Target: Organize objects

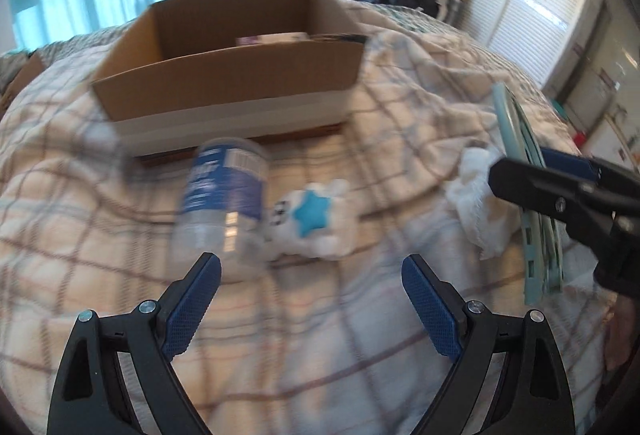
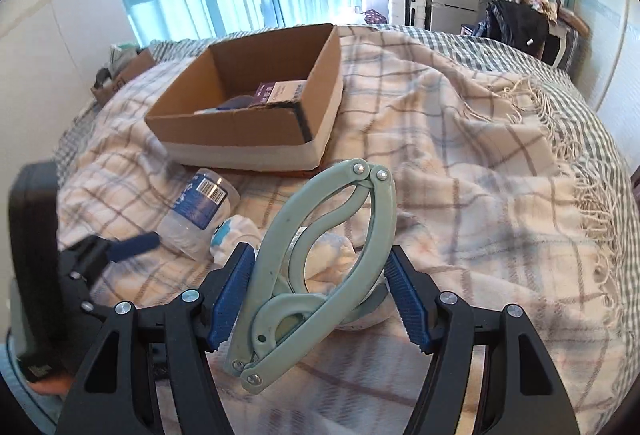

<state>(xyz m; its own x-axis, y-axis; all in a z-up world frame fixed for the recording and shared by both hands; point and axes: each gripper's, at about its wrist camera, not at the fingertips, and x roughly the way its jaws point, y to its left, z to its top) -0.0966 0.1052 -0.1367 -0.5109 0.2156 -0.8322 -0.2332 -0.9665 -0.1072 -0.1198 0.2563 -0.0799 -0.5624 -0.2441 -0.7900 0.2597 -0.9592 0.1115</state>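
Observation:
A clear water bottle with a blue label (image 1: 222, 195) lies on the checked blanket, just beyond my open, empty left gripper (image 1: 311, 277); it also shows in the right wrist view (image 2: 198, 211). A white plush toy with a blue star (image 1: 308, 219) lies beside the bottle. My right gripper (image 2: 322, 277) is shut on a pale green folding hanger (image 2: 320, 259), held over a white cloth (image 2: 334, 267). The hanger (image 1: 524, 171) and right gripper show at the right of the left wrist view. An open cardboard box (image 1: 236, 75) (image 2: 256, 107) stands behind, with a purple packet (image 2: 280, 91) inside.
The checked blanket (image 2: 460, 163) covers a bed, with a fringed edge on the right. A second small cardboard box (image 2: 128, 73) sits at the far left. Curtains, a fridge (image 2: 452, 3) and clutter stand beyond the bed.

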